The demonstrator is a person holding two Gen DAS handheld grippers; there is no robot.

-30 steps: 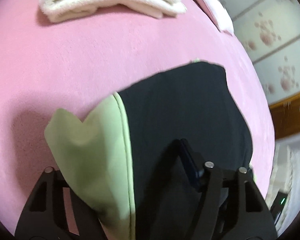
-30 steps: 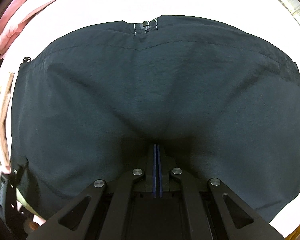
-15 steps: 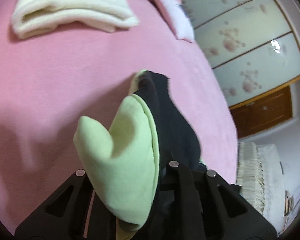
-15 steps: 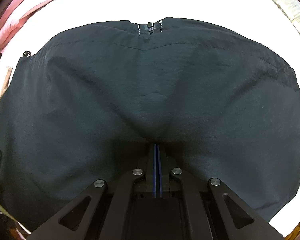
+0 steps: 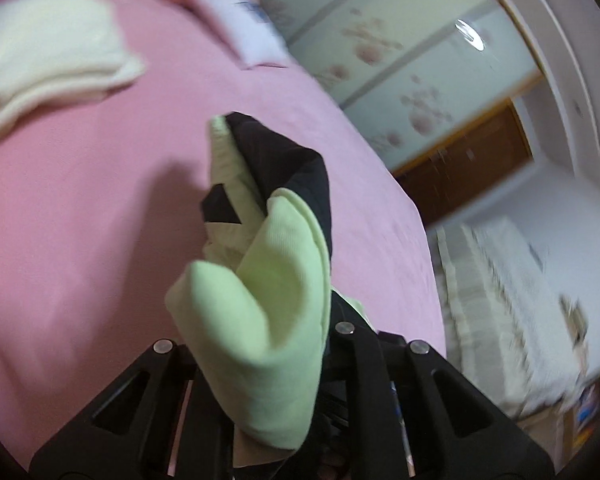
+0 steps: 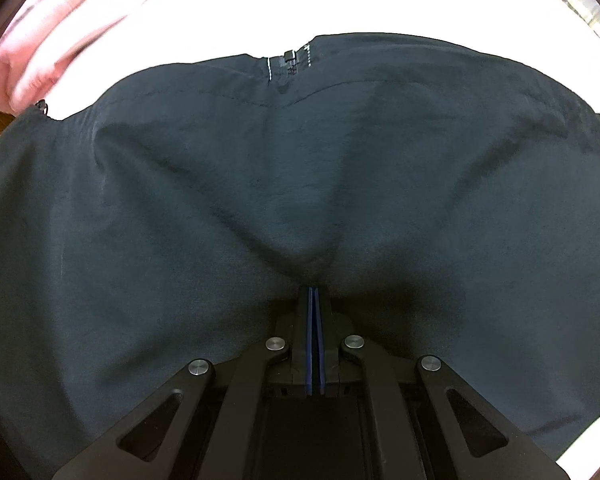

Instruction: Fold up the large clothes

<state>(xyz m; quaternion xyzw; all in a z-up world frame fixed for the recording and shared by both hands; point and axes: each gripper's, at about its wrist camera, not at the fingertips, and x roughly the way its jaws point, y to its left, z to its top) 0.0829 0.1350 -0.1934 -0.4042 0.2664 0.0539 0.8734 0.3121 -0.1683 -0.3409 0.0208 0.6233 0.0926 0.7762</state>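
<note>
A black jacket (image 6: 300, 168) with a light green lining lies spread on the bed, its zip end (image 6: 289, 58) at the far edge. My right gripper (image 6: 313, 292) points down at its middle, shut, and creases in the black cloth run together into its tips. In the left wrist view a bunched corner of the same jacket, green lining (image 5: 268, 300) outward and black shell (image 5: 284, 160) behind, hangs above the pink bedspread (image 5: 80, 220). My left gripper (image 5: 284, 364) is shut on this bunch; the cloth hides its fingertips.
A folded cream towel (image 5: 40, 60) and a white pillow (image 5: 248, 32) lie at the far side of the bed. Flowered sliding doors (image 5: 400, 60), a brown wooden door (image 5: 468, 160) and pale bedding (image 5: 500, 300) stand to the right. Pink cloth (image 6: 52, 40) lies at the jacket's far left.
My left gripper closed on the green-lined corner and rose with it, tilting up and rolling; the corner now hangs bunched off the bed. The right gripper stayed put; the jacket's left side drew in.
</note>
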